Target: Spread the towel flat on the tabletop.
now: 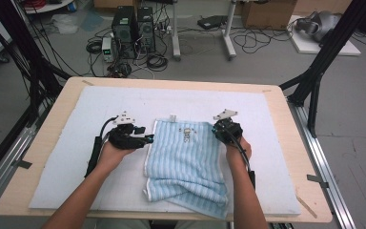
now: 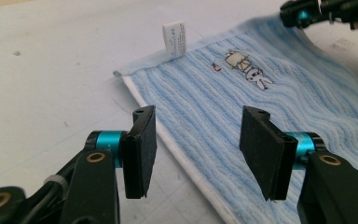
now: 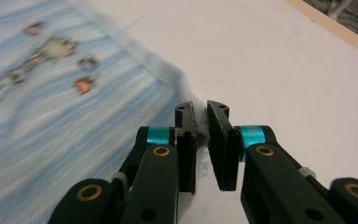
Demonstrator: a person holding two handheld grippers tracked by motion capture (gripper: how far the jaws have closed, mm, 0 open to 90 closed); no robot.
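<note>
Towel [image 1: 187, 157] lies lengthwise away from the person, right fingers [image 3: 201, 140] pinching its far corner, left fingers [image 2: 193, 149] spread.

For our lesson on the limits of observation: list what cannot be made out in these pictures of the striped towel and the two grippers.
- Label print: too small, left gripper view.
- Embroidered figure: blurred, right gripper view.
- Towel underside: hidden by the bunched near fold, high view.
- Towel edge in the right gripper: covered by the nearly closed jaws.
- Left gripper: lower jaws cut off by the bottom edge.
</note>
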